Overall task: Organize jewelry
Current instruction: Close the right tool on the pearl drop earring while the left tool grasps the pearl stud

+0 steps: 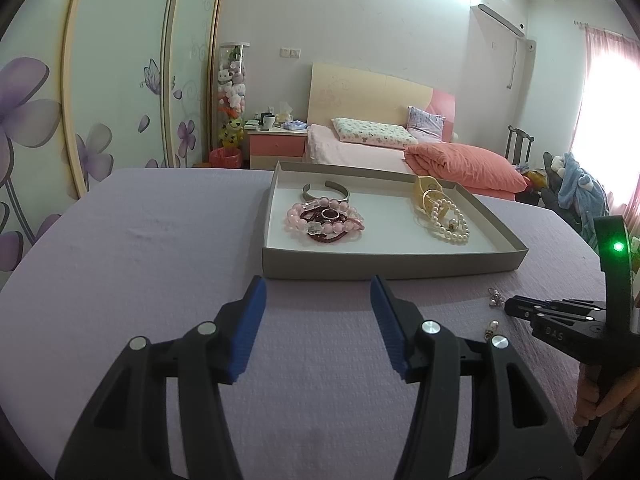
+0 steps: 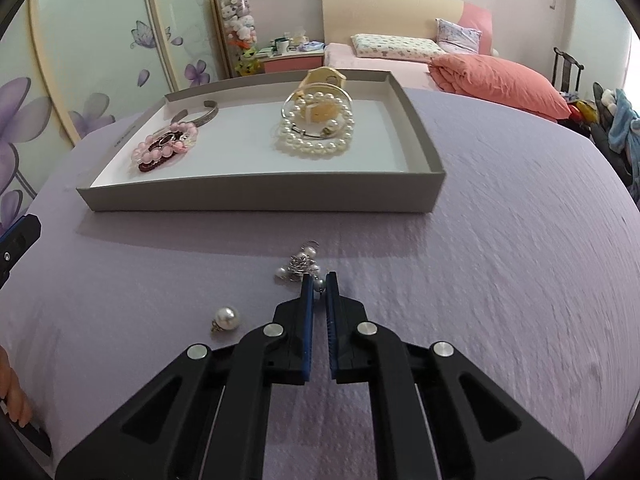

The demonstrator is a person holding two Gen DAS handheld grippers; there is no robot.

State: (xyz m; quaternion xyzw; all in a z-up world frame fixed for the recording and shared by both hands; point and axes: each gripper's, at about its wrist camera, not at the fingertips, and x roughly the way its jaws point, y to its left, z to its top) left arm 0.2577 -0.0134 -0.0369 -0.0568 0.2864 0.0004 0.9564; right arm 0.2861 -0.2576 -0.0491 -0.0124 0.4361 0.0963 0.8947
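Lavender cloth covers the tabletop [image 2: 500, 240], with a bedroom behind it: a flowered wardrobe at left, a pink bed at the back. At the left side, the left tool [image 1: 318, 328] hangs released over bare cloth in front of the grey tray [image 1: 392, 266], nothing between its blue pads. In that tray lie a pink bead bracelet [image 2: 164, 150] tangled with darker strands at left and a pearl bracelet [image 2: 316, 132] piled with gold pieces at right. A loose pearl earring [image 2: 226, 317] rests on the cloth just left of the right tool [image 2: 320, 288], which is clenched on the edge of a small silver-and-pearl cluster earring [image 2: 300, 266]. The grip looks risky: the pads seem to pinch only one dangling bead or link at their very tips, so the piece could slip out on the lift, or swing and snag the woven cloth. Carried loosely, it might drop short of the tray wall.
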